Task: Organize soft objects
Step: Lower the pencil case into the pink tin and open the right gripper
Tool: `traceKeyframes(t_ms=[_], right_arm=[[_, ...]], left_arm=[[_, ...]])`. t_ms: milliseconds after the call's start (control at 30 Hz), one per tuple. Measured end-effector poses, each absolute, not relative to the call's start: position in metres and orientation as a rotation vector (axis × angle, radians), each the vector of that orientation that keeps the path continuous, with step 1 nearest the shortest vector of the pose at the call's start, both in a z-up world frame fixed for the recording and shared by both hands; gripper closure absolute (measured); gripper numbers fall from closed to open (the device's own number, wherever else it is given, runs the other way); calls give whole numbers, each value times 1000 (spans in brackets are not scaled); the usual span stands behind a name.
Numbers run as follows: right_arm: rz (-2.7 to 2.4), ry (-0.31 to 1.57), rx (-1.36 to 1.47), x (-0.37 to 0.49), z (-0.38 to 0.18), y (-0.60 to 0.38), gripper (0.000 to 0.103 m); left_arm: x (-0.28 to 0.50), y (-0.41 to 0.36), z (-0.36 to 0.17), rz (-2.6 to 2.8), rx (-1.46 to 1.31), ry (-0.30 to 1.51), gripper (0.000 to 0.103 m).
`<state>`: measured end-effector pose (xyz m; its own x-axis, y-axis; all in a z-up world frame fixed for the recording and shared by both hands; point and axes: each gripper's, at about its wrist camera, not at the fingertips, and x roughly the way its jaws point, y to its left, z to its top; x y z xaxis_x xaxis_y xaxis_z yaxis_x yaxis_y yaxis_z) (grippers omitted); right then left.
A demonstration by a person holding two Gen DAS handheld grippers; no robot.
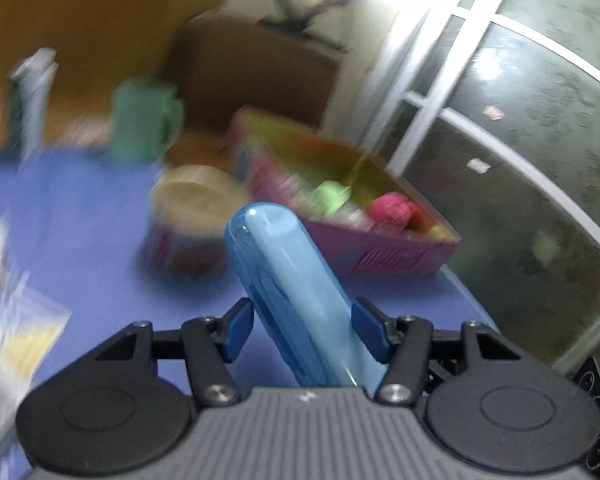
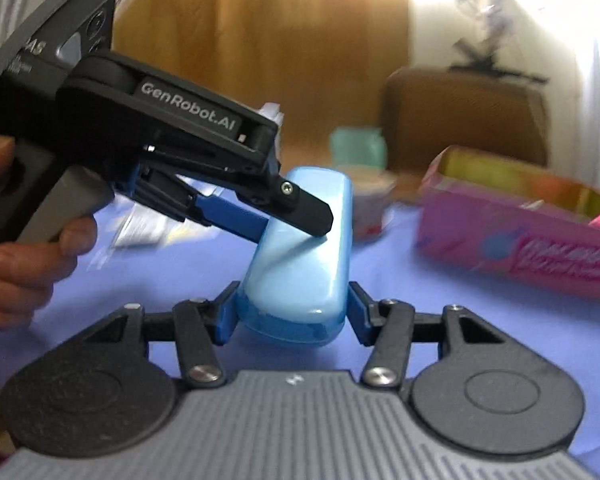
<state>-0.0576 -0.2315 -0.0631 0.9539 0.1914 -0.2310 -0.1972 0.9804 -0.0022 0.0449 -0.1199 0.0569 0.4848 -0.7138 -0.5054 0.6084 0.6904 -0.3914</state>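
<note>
We see both grippers clamped on one blue case (image 2: 300, 256), a smooth, rounded, oblong shell held in the air above the blue surface (image 2: 204, 272). In the right wrist view, the right gripper (image 2: 292, 312) grasps the near end of the case between its blue fingers (image 2: 228, 312), one pressed to each side. The left gripper (image 2: 292, 216) reaches in from the left, its black and blue fingers closed across the upper part of the case; a hand (image 2: 24, 256) wraps its grey handle. In the left wrist view, the left gripper (image 1: 302, 328) holds the case (image 1: 288, 280) between its fingers (image 1: 238, 328), and the case leans up and away to the left, its rounded tip toward the far side of the surface (image 1: 92, 216). Beyond the case sits a pink box (image 1: 380, 248), open at the top, with a pink item (image 1: 392, 208) and a green item (image 1: 332, 196) inside; they are too blurred for us to name. Just left of the box is a round tub (image 1: 192, 216) with a tan top, and behind it stands a teal cup (image 1: 144, 120). A clear bag (image 1: 16, 352) with something yellow inside lies at the left edge of the surface. In the right wrist view, the box (image 2: 520, 240) lies to the right of the case, well apart from it.
</note>
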Motion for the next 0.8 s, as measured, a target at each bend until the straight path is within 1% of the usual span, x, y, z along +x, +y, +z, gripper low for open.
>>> traceKeyframes(t_ms=[133,200,233,267,333,400,433,467,500,567,633,800], right_arm=[[91,139,14,-44,-39,-270,46],[36,112,44,-32,-29,-293,46],[7,104,63,-23,-24,-308,46],[-24,97,79,-15,-21,-320,46],[-100,87,101,5,-17,-342,46],[-206,87,88,32,-17,-360,45],[-254,94,72,45,-20,-368,42],[-302,111,54,57,-23,-376,32],[-334,132,44,62,-27,-382,31],[-353,148,78,61,-33,-394,30],[-333,118,132,46,-37,-396,29],[-321,47,167,2,-44,-371,29]], left_arm=[[72,-181,86,-875,-91,605,48],[89,-210,93,-893,-86,598,50],[98,-225,95,-905,-85,601,48],[106,-240,96,-914,-80,600,42],[115,-262,94,-882,-55,579,37],[118,-274,89,-841,-30,567,37],[119,-275,85,-831,-36,573,37],[117,-271,81,-833,-50,584,37],[114,-265,77,-837,-56,590,37],[106,-251,72,-822,-41,582,37],[97,-236,68,-807,-27,575,37],[65,-192,61,-825,-25,562,37]])
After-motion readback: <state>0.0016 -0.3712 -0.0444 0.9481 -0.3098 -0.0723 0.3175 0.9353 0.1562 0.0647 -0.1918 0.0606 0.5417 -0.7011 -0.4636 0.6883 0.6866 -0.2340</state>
